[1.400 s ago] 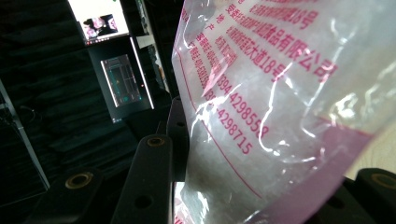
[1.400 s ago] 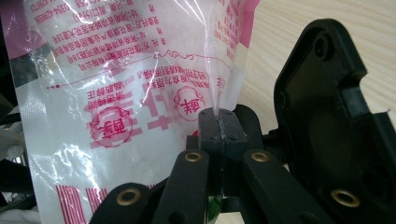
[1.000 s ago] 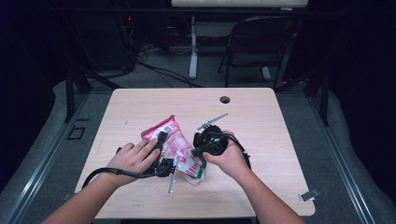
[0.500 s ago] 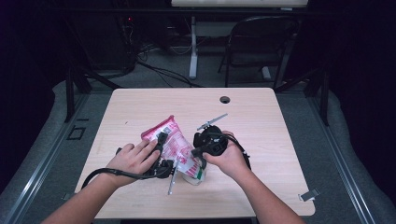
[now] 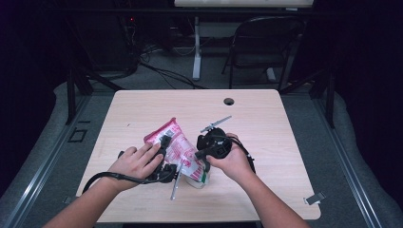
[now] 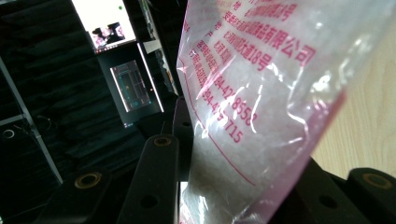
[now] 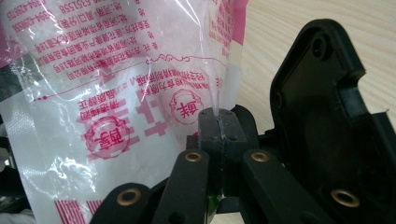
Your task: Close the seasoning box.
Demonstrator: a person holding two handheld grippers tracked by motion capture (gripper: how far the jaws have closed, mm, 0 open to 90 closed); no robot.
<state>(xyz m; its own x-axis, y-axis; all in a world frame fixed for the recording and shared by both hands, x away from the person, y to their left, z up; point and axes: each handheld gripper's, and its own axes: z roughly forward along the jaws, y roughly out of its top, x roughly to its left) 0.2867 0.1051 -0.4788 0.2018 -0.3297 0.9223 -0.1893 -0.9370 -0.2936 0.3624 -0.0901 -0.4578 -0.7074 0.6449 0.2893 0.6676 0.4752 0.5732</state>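
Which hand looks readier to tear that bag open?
Probably the right: the right gripper has its jaws pinched shut on the bag's thin edge. The left gripper only grips the bag's full body, steadying it.

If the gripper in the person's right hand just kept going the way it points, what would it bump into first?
Nothing new, probably: the right gripper is already shut on the edge of the pink-printed plastic bag, so pushing on would only crumple it. Beyond the bag, the left gripper seems to come next, though depth is unclear.
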